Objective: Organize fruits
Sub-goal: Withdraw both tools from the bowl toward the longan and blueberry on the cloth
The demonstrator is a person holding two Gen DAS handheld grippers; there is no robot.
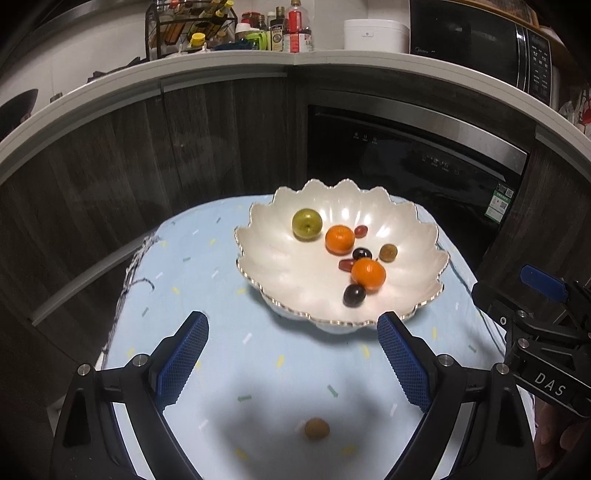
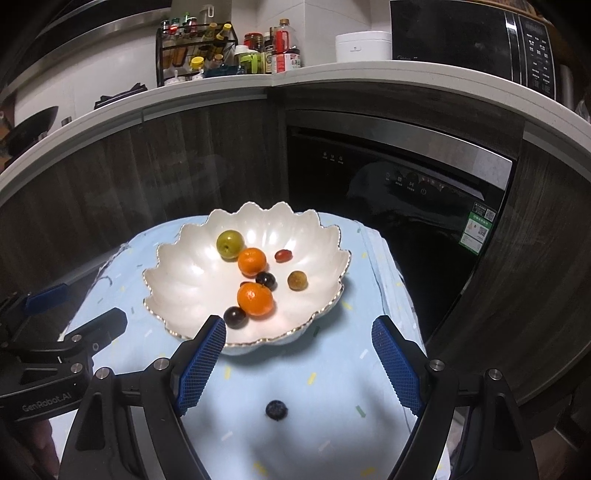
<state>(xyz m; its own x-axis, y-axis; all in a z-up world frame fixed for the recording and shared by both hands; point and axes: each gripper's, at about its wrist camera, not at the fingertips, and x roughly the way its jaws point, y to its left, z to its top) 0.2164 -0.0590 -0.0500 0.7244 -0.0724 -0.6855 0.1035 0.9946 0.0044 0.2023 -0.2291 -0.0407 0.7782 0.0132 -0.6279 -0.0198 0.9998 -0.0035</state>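
Observation:
A white scalloped bowl stands on the light blue cloth and holds several fruits: a green plum, two oranges, dark grapes, red ones and a brownish fruit. My left gripper is open and empty above the cloth; a small brown fruit lies between its fingers, near the camera. My right gripper is open and empty; a dark blueberry lies on the cloth between its fingers.
The small table stands in front of dark kitchen cabinets and a built-in dishwasher. The counter above carries a spice rack, bottles, a white cooker and a microwave.

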